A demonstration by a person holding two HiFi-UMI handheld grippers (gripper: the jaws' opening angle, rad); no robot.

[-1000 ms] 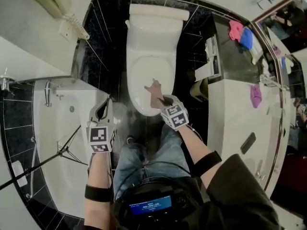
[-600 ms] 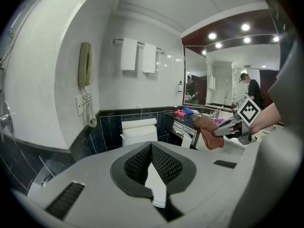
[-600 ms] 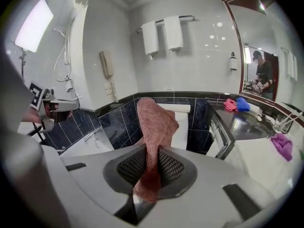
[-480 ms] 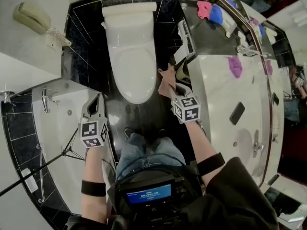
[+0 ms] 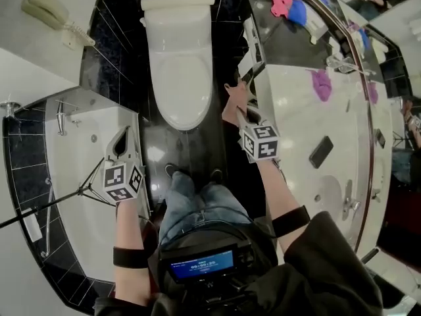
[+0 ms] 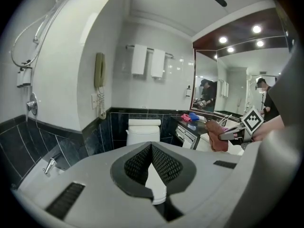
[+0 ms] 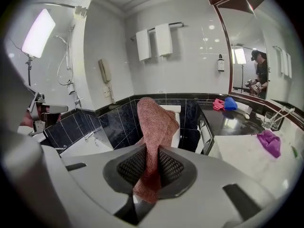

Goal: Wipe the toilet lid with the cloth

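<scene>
The white toilet [image 5: 179, 78] stands with its lid down against the black tiled wall. My right gripper [image 5: 241, 110] is to the right of the bowl, beside the counter edge, off the lid. It is shut on a reddish-brown cloth [image 5: 232, 99], which stands up out of the jaws in the right gripper view [image 7: 154, 120]. My left gripper [image 5: 125, 140] is shut and holds nothing, over the bathtub rim to the left of the toilet. The left gripper view looks past the left gripper [image 6: 151, 146] at the toilet [image 6: 142, 132], with the right gripper [image 6: 229, 134] and the cloth [image 6: 216, 137] at its right.
A bathtub [image 5: 72, 176] lies at the left with a tripod leg [image 5: 59, 203] across it. A counter [image 5: 296, 110] at the right carries a purple cloth [image 5: 321, 84], pink [image 5: 281, 5] and blue [image 5: 299, 10] cloths and a dark phone [image 5: 320, 151]. A wall telephone [image 5: 43, 8] hangs at the upper left.
The right gripper has lifted the cloth off the front of the toilet lid and carried it right, to the counter edge. The left gripper has drawn back over the tub rim.
</scene>
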